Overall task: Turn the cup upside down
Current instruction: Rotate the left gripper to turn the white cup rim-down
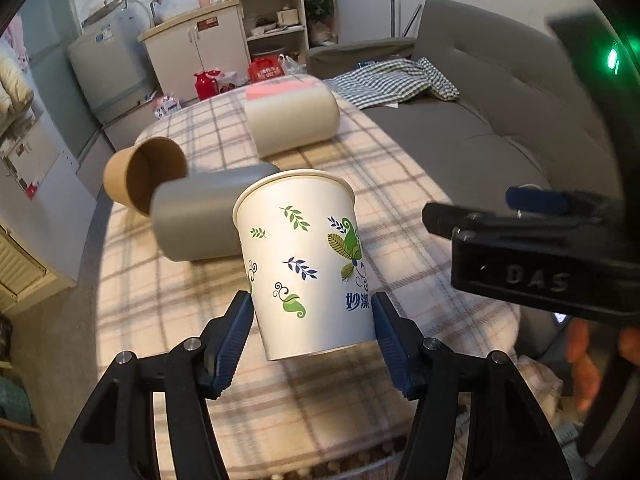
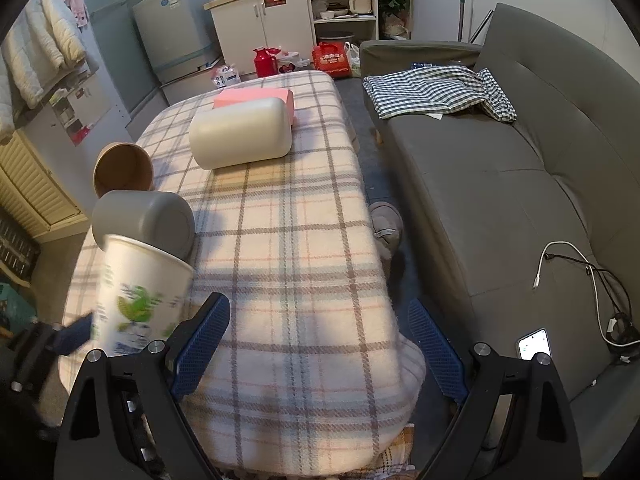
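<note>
A white paper cup [image 1: 308,264] with green and blue leaf prints is held above the plaid-covered table [image 1: 400,184]. It is nearly upright and slightly tilted, rim up. My left gripper [image 1: 312,320] is shut on its lower part, one blue pad on each side. The cup also shows blurred at the left in the right wrist view [image 2: 140,300]. My right gripper [image 2: 316,344] is open and empty over the table's near end; it also appears at the right in the left wrist view [image 1: 480,220].
On the table lie a grey cylinder [image 1: 200,220], a brown paper cup [image 1: 144,176] on its side, a cream cylinder [image 1: 292,120] and a pink box [image 2: 256,98]. A grey sofa [image 2: 500,184] with a checked cloth, cables and a phone stands to the right.
</note>
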The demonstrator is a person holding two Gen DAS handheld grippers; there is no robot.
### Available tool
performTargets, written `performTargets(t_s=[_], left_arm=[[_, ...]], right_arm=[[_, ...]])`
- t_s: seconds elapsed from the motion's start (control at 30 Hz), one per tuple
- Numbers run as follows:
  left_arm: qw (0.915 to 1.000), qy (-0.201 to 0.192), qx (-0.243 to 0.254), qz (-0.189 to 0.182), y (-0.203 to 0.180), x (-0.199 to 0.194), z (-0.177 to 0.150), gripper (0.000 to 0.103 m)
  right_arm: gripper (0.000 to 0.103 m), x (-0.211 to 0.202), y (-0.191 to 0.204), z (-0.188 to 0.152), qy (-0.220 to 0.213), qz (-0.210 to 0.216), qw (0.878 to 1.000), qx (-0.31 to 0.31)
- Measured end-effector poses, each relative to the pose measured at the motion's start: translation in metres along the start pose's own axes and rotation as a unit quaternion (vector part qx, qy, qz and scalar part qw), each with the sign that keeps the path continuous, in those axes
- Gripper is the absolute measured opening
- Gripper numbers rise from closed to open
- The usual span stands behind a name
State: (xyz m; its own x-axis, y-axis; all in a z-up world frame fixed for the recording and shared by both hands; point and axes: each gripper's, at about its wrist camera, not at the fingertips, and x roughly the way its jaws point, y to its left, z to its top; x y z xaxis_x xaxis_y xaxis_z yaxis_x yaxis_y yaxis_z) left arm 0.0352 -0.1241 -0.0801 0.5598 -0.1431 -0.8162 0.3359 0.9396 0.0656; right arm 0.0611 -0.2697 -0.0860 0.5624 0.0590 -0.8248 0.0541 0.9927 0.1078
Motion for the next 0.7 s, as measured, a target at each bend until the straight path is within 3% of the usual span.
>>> performTargets(t_s=[0.17, 0.37, 0.53, 0.63, 0.7], left_arm=[[0.9988, 0.045, -0.007, -0.018, 0.016, -0.008, 0.001, 0.062], [0.9885, 0.133, 0.068, -0.026, 0.023, -0.006, -0.006, 0.062], [0.9747, 0.191, 0.113, -0.027, 0.029, -0.002, 0.002, 0.062], [0.9559, 0.256, 0.139, -0.04, 0.027, 0.013, 0.008, 0.062], [0.9472, 0.279, 0.153, -0.039, 0.028, 0.024, 0.015, 0.062]], right_arm=[[0.091, -0.001, 0.002, 0.002, -0.002, 0.004, 1.0, -0.001], [0.091, -0.003, 0.004, -0.002, -0.001, 0.01, 1.0, 0.003], [0.091, -0.004, 0.001, -0.005, -0.001, 0.019, 1.0, 0.012], [0.091, -0.003, -0.002, -0.005, 0.0, 0.023, 1.0, 0.016], [0.091, -0.002, -0.005, -0.004, 0.001, 0.023, 1.0, 0.02]])
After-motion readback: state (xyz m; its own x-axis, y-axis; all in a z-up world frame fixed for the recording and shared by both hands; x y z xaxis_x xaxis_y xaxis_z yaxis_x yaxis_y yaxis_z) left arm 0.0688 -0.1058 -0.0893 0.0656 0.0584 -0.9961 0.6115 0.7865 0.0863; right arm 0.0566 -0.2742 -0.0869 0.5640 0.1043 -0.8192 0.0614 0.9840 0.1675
